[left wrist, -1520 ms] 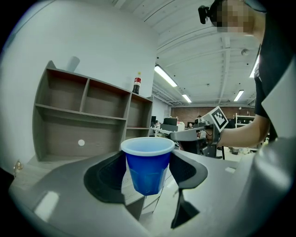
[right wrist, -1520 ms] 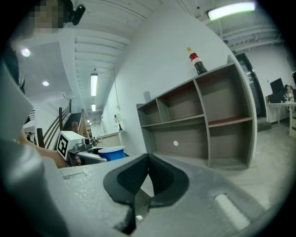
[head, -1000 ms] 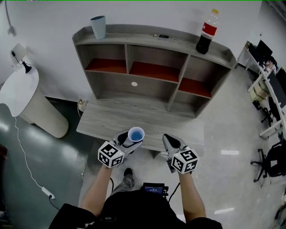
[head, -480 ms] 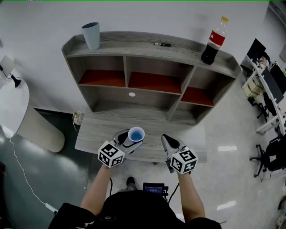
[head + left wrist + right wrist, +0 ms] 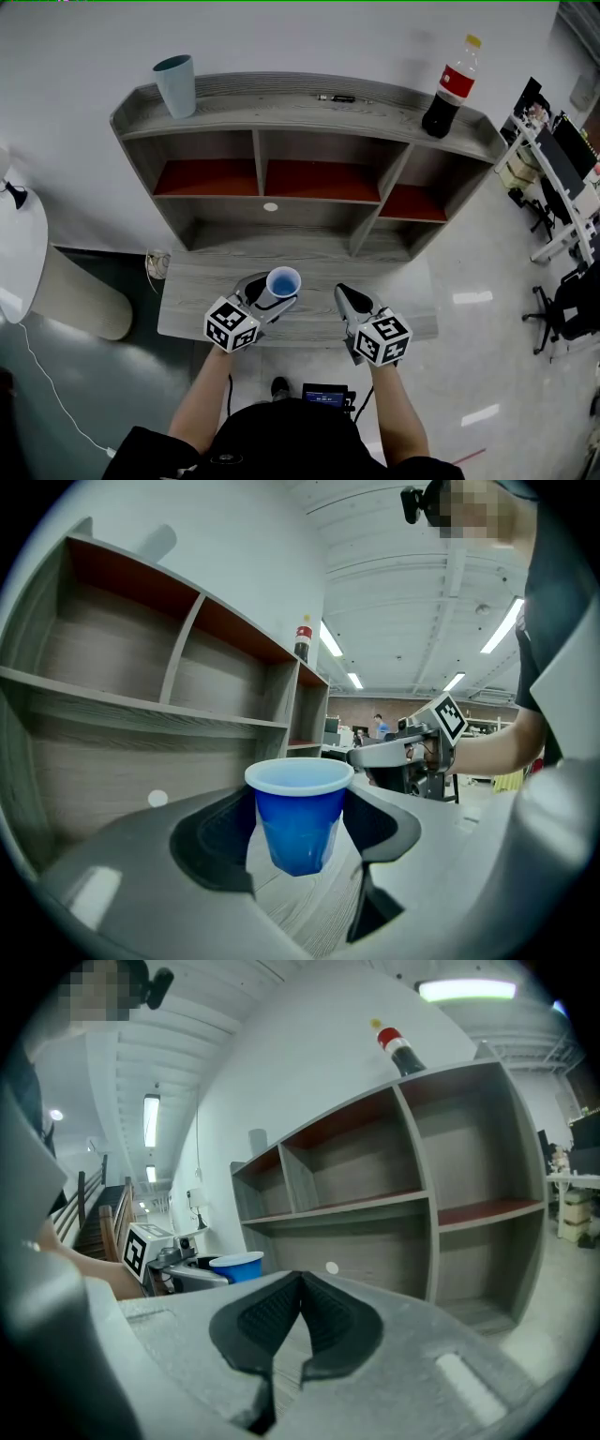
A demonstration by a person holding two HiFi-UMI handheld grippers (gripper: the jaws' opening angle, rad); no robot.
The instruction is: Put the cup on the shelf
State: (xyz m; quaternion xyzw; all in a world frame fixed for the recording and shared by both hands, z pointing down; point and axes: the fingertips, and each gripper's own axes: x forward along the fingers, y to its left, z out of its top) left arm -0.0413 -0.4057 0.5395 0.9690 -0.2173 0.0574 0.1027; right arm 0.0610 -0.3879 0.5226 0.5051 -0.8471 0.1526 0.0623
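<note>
The left gripper (image 5: 268, 292) holds the blue plastic cup (image 5: 298, 816) upright, its fingers (image 5: 217, 832) clenched on the two sides of the cup wall just below the pale rim. The cup hangs in the air over the near edge of the desk (image 5: 202, 298), its base clear of the wood and well short of the shelf (image 5: 309, 101) that stands along the desk's far side. The right gripper (image 5: 300, 1290) floats just to the right of the cup, its fingers (image 5: 267, 1321) pressed together with nothing between them.

The step in hand looks like the carry toward the shelf. The cup seems light and thin-walled, so the grip should stay firm without squeezing harder, which could buckle the wall. The carry goes best with the rim kept level and the cup moving away from the body, rising enough that its base passes over the lip of the chosen board. The open compartments with red floors (image 5: 309, 181) look the easiest to reach. The top board already carries a grey-blue cup (image 5: 176, 84) at its far left, a cola bottle (image 5: 447, 86) at the right and a small dark pen-like thing (image 5: 336, 97) between them, so a spot there calls for more care. The base should sit flat on the board before the fingers let go, and the gripper should then back straight out. The right gripper is best held aside, away from the path.
</note>
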